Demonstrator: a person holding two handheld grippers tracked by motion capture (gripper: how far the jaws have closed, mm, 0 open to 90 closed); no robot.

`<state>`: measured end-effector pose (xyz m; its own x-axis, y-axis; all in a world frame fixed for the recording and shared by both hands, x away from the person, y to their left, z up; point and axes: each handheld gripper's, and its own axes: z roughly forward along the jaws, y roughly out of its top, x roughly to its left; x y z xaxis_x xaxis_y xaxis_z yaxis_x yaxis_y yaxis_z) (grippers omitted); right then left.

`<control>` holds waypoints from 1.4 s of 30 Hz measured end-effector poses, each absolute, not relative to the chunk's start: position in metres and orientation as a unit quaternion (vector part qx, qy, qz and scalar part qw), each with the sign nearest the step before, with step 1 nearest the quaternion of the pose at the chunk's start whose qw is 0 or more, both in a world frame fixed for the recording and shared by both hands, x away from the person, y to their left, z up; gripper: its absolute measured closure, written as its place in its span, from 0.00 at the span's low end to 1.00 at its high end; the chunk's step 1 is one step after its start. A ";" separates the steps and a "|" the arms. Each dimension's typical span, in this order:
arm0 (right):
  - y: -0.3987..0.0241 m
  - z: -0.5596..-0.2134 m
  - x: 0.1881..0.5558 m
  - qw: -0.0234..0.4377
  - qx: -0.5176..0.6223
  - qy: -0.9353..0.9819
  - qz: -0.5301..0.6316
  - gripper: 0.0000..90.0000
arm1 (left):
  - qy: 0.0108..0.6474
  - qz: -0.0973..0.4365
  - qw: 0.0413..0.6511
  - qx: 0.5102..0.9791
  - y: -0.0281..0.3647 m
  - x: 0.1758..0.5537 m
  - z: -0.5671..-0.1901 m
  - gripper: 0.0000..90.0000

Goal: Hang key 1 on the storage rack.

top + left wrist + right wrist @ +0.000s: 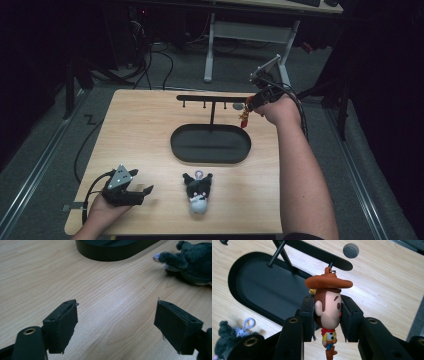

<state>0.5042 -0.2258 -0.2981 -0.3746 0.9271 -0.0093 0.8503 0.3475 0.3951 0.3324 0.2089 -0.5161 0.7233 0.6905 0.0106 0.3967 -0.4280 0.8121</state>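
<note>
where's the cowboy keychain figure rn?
The brown-hatted cowboy keychain figure is clamped by its head in the right gripper, at the right end of the black hook rack, far right of the table.

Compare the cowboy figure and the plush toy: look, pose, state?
The cowboy figure is hard and glossy, with a brown hat; the plush toy is dark grey and fuzzy. The cowboy figure hangs upright, clamped at the head by the right gripper beside the black rack; the plush toy lies on the table, untouched. Both carry a hanging loop on top.
</note>
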 end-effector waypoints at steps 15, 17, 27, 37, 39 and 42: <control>-0.239 -0.320 0.507 0.105 0.566 0.804 0.150 0.74 | 0.330 0.172 0.424 0.825 0.211 0.332 -0.516 0.23; -0.241 -0.328 0.507 0.103 0.566 0.804 0.150 0.74 | 0.331 0.171 0.425 0.825 0.211 0.332 -0.516 0.23; -0.251 -0.365 0.509 0.086 0.572 0.801 0.155 0.74 | 0.326 0.160 0.423 0.830 0.209 0.329 -0.515 0.27; -0.258 -0.392 0.514 0.067 0.577 0.796 0.172 0.74 | 0.325 0.151 0.419 0.835 0.204 0.328 -0.516 0.28; -0.258 -0.393 0.515 0.065 0.574 0.798 0.175 0.74 | 0.324 0.152 0.418 0.835 0.203 0.328 -0.517 0.28; -0.256 -0.397 0.518 0.071 0.576 0.793 0.184 0.64 | 0.320 0.151 0.413 0.839 0.200 0.329 -0.517 0.28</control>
